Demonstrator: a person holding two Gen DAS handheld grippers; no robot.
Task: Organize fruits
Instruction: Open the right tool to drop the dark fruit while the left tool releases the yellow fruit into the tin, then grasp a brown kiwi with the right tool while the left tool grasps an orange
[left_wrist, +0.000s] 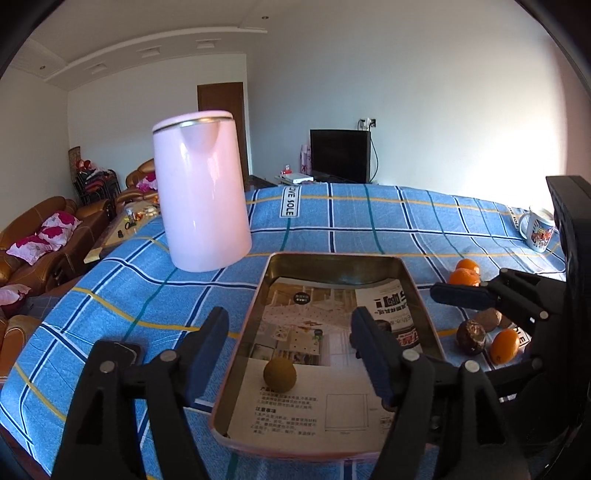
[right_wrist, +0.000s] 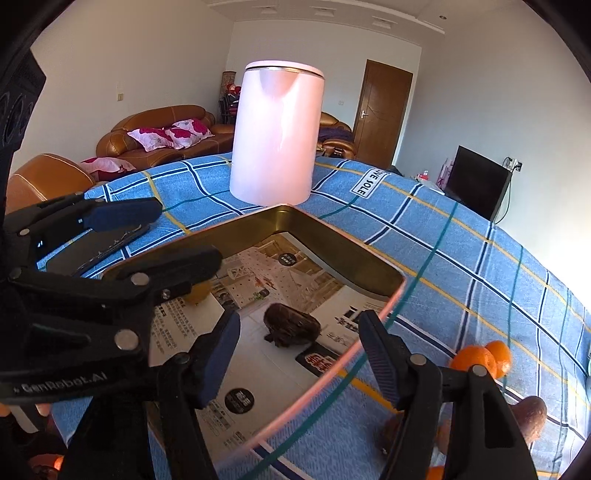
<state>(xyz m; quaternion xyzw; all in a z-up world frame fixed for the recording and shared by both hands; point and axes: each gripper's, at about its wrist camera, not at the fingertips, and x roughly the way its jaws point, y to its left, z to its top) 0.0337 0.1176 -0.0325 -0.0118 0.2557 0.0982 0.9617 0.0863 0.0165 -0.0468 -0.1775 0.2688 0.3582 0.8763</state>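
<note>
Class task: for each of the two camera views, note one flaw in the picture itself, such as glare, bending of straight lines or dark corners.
Left wrist view: the wall at right washes out in bright glare, and the checked cloth bulges like a dome. Right wrist view: the corners go black, the kettle looks overexposed, and the tray rim curves.

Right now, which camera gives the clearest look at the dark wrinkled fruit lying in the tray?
The right wrist view: the dark wrinkled fruit lies in full sight on the paper lining the tray. In the left wrist view it is mostly hidden behind a finger of the left hand-held gripper; only a dark sliver shows.
</note>
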